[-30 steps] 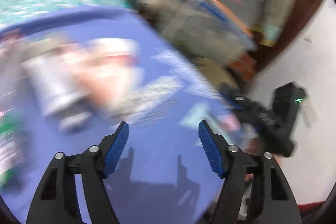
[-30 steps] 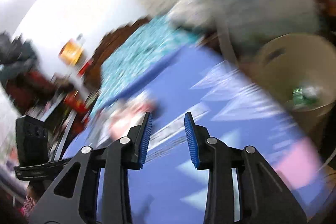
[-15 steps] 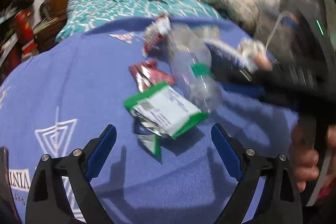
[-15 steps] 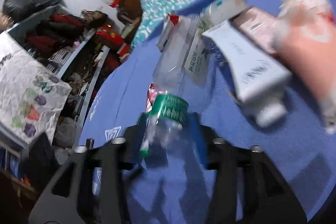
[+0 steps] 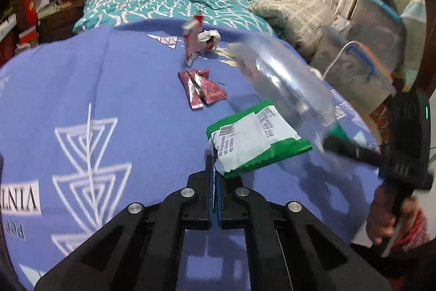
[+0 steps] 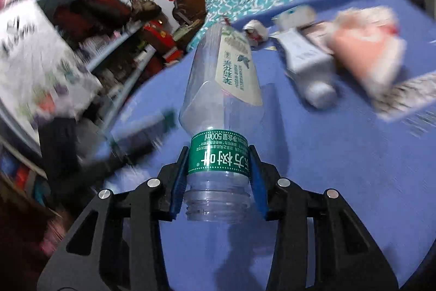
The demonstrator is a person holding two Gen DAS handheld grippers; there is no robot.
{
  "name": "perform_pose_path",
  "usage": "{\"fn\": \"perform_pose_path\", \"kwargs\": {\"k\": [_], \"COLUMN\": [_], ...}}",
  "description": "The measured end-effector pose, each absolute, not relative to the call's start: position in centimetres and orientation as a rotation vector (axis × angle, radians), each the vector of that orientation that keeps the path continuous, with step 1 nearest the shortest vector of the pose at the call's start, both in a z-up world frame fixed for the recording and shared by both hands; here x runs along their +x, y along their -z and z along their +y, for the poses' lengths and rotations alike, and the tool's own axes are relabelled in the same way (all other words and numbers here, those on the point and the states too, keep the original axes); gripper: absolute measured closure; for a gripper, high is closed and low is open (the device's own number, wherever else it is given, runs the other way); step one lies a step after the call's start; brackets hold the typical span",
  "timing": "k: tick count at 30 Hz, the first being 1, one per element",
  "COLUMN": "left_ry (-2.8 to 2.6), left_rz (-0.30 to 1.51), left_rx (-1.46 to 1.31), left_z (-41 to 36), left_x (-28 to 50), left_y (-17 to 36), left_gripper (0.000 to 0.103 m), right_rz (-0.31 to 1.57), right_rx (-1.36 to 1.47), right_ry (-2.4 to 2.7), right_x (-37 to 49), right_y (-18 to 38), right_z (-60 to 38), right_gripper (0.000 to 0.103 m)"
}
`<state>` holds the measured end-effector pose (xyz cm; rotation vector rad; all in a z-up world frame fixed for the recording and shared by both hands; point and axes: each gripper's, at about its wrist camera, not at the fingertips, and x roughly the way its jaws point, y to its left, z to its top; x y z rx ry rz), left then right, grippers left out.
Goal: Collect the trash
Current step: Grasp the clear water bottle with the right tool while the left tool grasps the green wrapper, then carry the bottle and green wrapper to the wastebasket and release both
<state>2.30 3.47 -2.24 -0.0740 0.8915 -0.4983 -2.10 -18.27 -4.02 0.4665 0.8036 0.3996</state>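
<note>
A: How will the bottle (image 6: 218, 111) handle?

B: Empty and clear, so I'd judge it light, thin-walled and easily dented. The right gripper (image 6: 218, 176) has its jaws pinching the green neck band, the stiffest part, holding it above the blue blanket (image 6: 327, 182).

A: And the wrapper (image 5: 256, 138)?

B: Green and white, crinkly foil, limp and near weightless. It's off the bed; the left gripper (image 5: 215, 176) has its jaws pressed together on one corner.

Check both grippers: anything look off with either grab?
Yes. The left gripper pinches only a corner of the green-and-white wrapper, so it could slip. The right gripper holds the uncapped plastic bottle at its neck, which looks secure.
</note>
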Motion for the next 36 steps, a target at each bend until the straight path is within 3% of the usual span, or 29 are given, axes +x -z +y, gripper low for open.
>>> {"fn": "perform_pose_path", "kwargs": {"k": [7,8,10,11,14,17,25,28,29,30,32,36], "left_ry": [0.55,0.542,0.501,0.471,0.448,0.428,0.462,0.478,0.499,0.521,0.551,0.662], "left_rz": [0.956,0.961,0.977,0.966,0.934,0.895,0.831,0.842,0.859,0.881,0.931,0.932], "left_rx": [-0.075,-0.064,-0.043,-0.043,-0.024,0.033,0.209,0.228,0.225,0.218,0.184,0.051], "left_z": [1.4,1.1,0.4,0.4,0.0,-0.9,-5.3,-6.3,-6.6,-6.9,-7.0,-6.0], "left_x": [1.3,1.6,2.1,2.1,2.4,2.6,2.8,3.4,3.6,3.8,4.2,3.3], "left_y": [3.3,3.6,4.2,4.3,4.1,3.6,3.2,3.3,3.4,3.5,3.8,1.8], "left_gripper": [0.101,0.096,0.057,0.038,0.037,0.03,0.03,0.036,0.061,0.101,0.102,0.103], "right_rz": [0.81,0.806,0.803,0.803,0.783,0.783,0.783,0.782,0.783,0.785,0.797,0.746], "right_rx": [0.276,0.258,0.242,0.239,0.232,0.223,0.211,0.211,0.211,0.206,0.209,0.256], "right_ry": [-0.238,-0.221,-0.189,-0.179,-0.168,-0.165,-0.14,-0.134,-0.134,-0.132,-0.161,-0.239], "right_x": [-9.6,-9.7,-10.1,-10.3,-10.6,-10.6,-9.1,-9.1,-9.0,-8.9,-8.9,-10.3], "right_y": [4.5,4.3,4.2,4.3,3.8,3.7,3.7,3.6,3.6,3.7,3.8,2.6], "right_z": [-20.7,-20.2,-20.4,-20.6,-20.4,-19.8,-19.6,-20.0,-20.1,-20.1,-20.0,-19.8], "right_gripper": [0.059,0.059,0.051,0.04,0.035,0.033,0.032,0.032,0.034,0.052,0.059,0.06]}}
